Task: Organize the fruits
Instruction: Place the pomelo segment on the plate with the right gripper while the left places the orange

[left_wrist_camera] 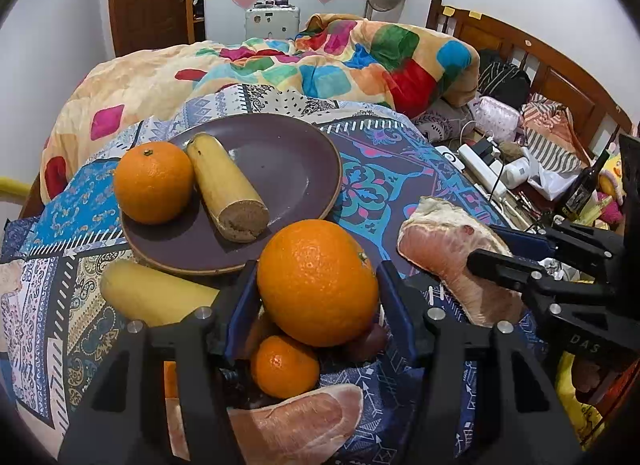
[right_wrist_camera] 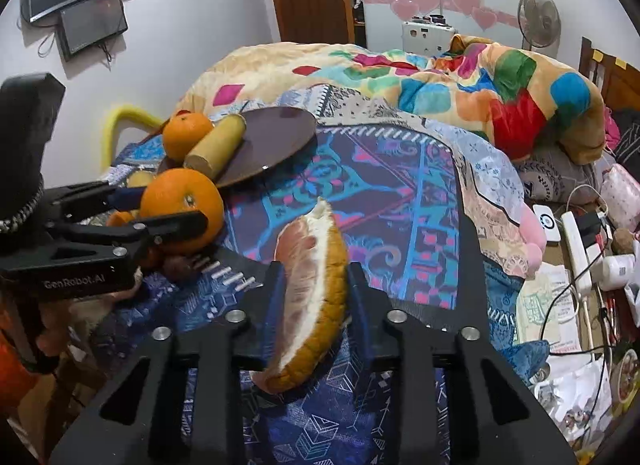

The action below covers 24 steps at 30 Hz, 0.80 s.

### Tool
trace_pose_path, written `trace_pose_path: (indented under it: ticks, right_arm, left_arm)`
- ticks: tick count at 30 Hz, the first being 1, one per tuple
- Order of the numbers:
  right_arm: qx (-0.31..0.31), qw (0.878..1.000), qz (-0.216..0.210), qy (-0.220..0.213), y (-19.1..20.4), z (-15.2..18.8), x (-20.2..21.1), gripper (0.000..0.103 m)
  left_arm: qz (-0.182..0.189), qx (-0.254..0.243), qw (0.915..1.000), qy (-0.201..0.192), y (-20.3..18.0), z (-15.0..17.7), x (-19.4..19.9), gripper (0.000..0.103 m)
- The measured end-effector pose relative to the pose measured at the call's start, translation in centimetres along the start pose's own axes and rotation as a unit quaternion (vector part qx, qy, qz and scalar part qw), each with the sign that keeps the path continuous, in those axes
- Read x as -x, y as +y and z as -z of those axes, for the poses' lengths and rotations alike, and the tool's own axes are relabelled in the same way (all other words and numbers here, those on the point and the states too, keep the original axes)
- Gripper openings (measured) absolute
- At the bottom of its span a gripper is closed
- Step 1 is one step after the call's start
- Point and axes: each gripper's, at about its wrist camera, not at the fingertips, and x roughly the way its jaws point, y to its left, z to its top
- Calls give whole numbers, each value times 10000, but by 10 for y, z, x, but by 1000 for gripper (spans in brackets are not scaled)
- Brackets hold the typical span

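Note:
My left gripper (left_wrist_camera: 318,277) is shut on a large orange (left_wrist_camera: 317,282) and holds it above the patterned cloth; the orange also shows in the right wrist view (right_wrist_camera: 182,201). My right gripper (right_wrist_camera: 314,285) is shut on a pomelo wedge (right_wrist_camera: 314,289), which also shows in the left wrist view (left_wrist_camera: 452,253). A brown plate (left_wrist_camera: 288,169) holds another orange (left_wrist_camera: 153,182) and a cut banana half (left_wrist_camera: 228,191). A second banana piece (left_wrist_camera: 156,293), a small orange (left_wrist_camera: 285,366) and another pomelo wedge (left_wrist_camera: 296,421) lie on the cloth near me.
The fruits sit on a blue patterned cloth (right_wrist_camera: 384,193) over a bed with a colourful quilt (left_wrist_camera: 352,53). To the right are a power strip (right_wrist_camera: 576,249), cables, a bottle (left_wrist_camera: 586,185) and clutter. A dark fruit (left_wrist_camera: 368,341) lies under the held orange.

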Motion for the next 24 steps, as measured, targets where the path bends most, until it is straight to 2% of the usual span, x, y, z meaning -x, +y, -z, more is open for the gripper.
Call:
trace_pose_path:
  ticks: [5,9,13,17,24]
  right_arm:
    - [77,9999,40,100,1,-1,-3,31]
    - [-74,9991,-24,417,-4,-2,-18,48]
    - [113,9990,156,415,4,-1,-25,52]
    - [557,9962,596,294,21,3,-29,47]
    - [532,9972,495,204,22,-5,-22,46]
  left_arm:
    - [-56,23,9997,-241,5,-4,19,58]
    - [-105,79,9991,-408,14,-8,35,58]
    - [-224,113,9984,-508,25,-10,47,58]
    - [-373,177,9979,-490,39,-9,50,58]
    - [-547,336,9970,-436,62,-9,45,58]
